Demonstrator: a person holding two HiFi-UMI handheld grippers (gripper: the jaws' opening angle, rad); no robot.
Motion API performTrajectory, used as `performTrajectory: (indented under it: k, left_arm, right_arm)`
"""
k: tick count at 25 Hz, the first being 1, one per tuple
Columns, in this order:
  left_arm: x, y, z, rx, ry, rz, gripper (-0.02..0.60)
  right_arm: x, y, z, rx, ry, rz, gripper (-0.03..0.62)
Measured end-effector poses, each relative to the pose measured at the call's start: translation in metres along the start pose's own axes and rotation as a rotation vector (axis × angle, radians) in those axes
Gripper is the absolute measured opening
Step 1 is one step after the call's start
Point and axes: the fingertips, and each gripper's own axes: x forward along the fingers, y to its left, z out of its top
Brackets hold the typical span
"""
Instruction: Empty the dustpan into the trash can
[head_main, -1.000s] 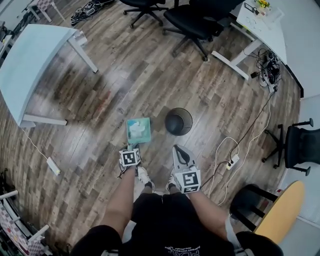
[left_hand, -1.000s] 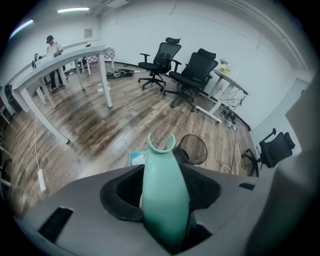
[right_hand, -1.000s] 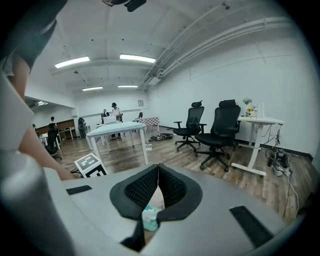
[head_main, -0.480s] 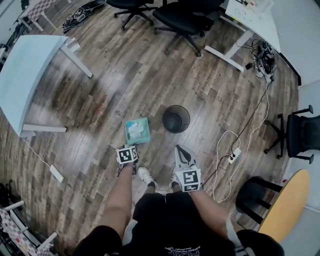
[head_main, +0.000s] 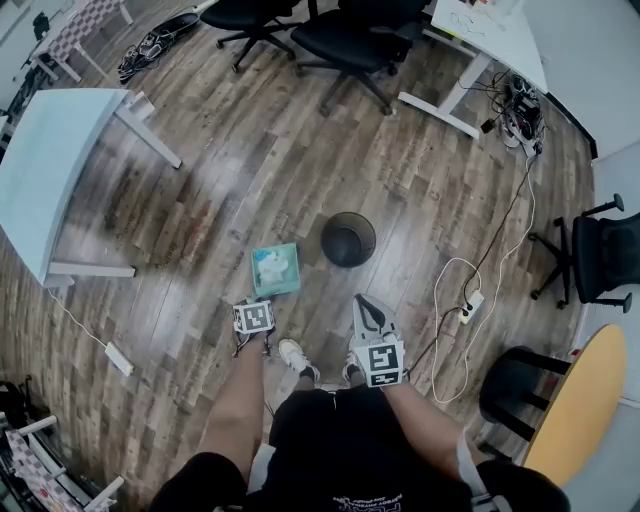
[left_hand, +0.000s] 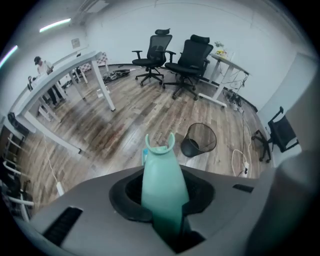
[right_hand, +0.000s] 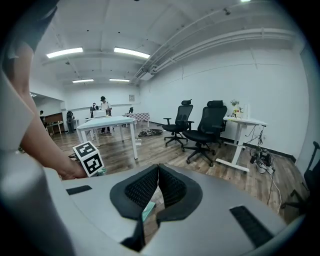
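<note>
My left gripper (left_hand: 162, 186) points steeply down at the wooden floor (head_main: 260, 150), and its fingers are closing on the teal handle (left_hand: 160, 165) of the dustpan (head_main: 275, 270); the handle fills the gap between the pads, and both press its sides. Seen from my head, the dustpan lies flat on the floor just left of the black mesh trash can (head_main: 348, 239), near it but not touching, with crumpled white scraps (head_main: 270, 264) in its tray. My right gripper (right_hand: 158, 174) hangs on my side of the trash can, its fingers together at the tips with nothing between them. A white cable (head_main: 455, 290) loops over the floor right of the trash can
</note>
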Motion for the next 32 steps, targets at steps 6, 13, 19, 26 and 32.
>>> performTrajectory:
  k: [6, 13, 19, 26, 32]
  left_arm:
    - [-0.007, -0.008, -0.015, 0.056, 0.017, 0.013, 0.097]
    - [-0.029, -0.022, -0.019, 0.13, -0.043, 0.027, 0.097]
    - [-0.068, -0.03, -0.008, 0.22, -0.128, 0.046, 0.097]
    - [-0.112, -0.027, 0.008, 0.289, -0.203, 0.051, 0.097]
    - [-0.152, -0.042, 0.015, 0.318, -0.268, 0.032, 0.097]
  right_arm:
    - [-0.017, -0.006, -0.003, -0.015, -0.005, -0.011, 0.023]
    - [-0.028, -0.008, -0.004, -0.027, -0.02, -0.001, 0.023]
    - [-0.04, -0.009, -0.002, -0.044, -0.036, 0.008, 0.023]
    - [-0.048, -0.007, 0.014, -0.062, -0.071, 0.013, 0.023]
    - [-0.075, -0.01, 0.013, -0.052, -0.076, 0.0, 0.023]
